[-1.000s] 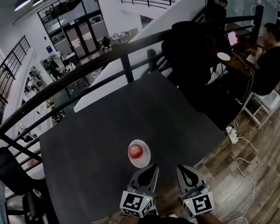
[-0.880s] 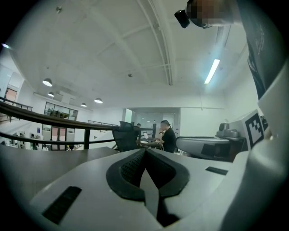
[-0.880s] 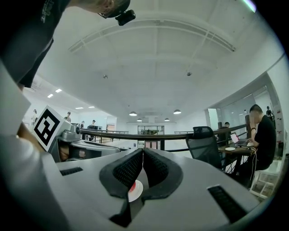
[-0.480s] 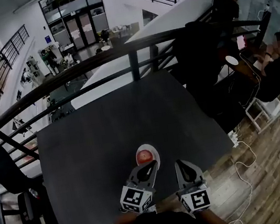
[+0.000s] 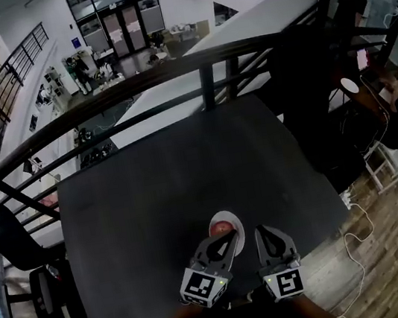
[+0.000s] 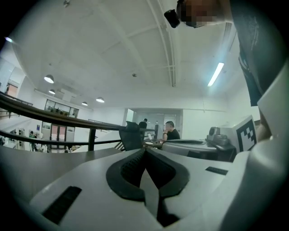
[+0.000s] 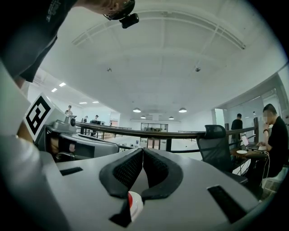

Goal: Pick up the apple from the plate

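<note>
A: Item one, left tongs (image 6: 144,151)?
B: Closed, tips together, nothing held. Right tongs (image 7: 142,150): likewise closed and empty.
A: Apple (image 5: 225,227)?
B: On its white plate (image 5: 233,215), on the dark surface (image 5: 153,200), near edge. Change noted: both tongs now nearer, left tips just short of the apple. Approach stage; tongs must open before any grasp.
</note>
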### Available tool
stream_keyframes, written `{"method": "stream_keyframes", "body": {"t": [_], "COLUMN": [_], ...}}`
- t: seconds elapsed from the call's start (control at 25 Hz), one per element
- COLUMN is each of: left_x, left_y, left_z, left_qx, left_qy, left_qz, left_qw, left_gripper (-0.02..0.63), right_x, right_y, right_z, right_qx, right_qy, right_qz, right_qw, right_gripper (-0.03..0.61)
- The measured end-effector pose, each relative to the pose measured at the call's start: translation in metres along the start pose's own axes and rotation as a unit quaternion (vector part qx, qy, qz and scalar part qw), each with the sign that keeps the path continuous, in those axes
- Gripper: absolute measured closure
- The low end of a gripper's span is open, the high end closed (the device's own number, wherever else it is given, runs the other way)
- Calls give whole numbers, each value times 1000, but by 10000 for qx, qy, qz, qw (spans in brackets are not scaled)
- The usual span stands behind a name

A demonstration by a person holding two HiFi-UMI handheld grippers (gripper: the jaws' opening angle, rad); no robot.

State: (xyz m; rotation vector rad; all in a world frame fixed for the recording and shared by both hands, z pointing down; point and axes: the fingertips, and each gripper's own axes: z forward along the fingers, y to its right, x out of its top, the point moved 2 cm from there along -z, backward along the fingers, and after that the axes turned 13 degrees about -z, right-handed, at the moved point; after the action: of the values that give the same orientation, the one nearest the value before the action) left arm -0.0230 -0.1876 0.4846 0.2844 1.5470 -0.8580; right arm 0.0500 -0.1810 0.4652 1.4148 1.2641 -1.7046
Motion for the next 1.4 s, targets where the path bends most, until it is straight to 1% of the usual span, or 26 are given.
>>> {"method": "stream_keyframes", "body": {"t": [0.12,0.24,0.36,0.44,0.56,0.68,0.8,0.92,1.04,1.08,1.16,1.2,1.36,1.4], "left_x": [-4,-9,-13,-10,-8,-12,-17,-20,-29,-32,-36,-40,-65,-71], "left_y": [-8,-15,-29,-38,-48,-59,-66,-70,-71,-70,-68,-69,-76,-78], "left_z": [12,15,19,24,28,29,30,28,22,20,19,18,17,17], "left_qx": [85,240,408,425,367,435,618,794,821,800,783,808,921,921], "left_qy": [-73,-147,-178,-122,-67,-153,-205,-88,-44,-71,-200,-272,-532,-612], "left_qz": [75,17,-8,-82,-136,-30,111,228,268,291,451,519,520,588], "left_qw": [9999,9996,9990,9990,9992,9989,9978,9965,9963,9963,9957,9950,9930,9921], "left_gripper": [597,597,597,597,597,597,597,597,597,588,486,464,396,363], "right_x": [-7,-7,-11,-12,-18,-25,-31,-43,-51,-53,-54,-54,-58,-59], "right_y": [7,12,17,23,23,18,17,14,8,6,3,2,1,1], "right_z": [13,20,28,33,35,36,36,36,38,38,39,39,45,46], "right_qx": [162,325,353,324,395,476,531,600,713,738,776,793,828,829], "right_qy": [-16,-43,-88,-104,-152,-282,-327,-391,-459,-484,-514,-522,-522,-511], "right_qz": [110,107,90,124,95,190,209,192,221,232,236,233,244,243], "right_qw": [9998,9994,9993,9993,9991,9983,9978,9972,9962,9958,9954,9952,9949,9949], "right_gripper": [554,554,554,554,554,554,554,554,554,554,554,554,554,554]}}
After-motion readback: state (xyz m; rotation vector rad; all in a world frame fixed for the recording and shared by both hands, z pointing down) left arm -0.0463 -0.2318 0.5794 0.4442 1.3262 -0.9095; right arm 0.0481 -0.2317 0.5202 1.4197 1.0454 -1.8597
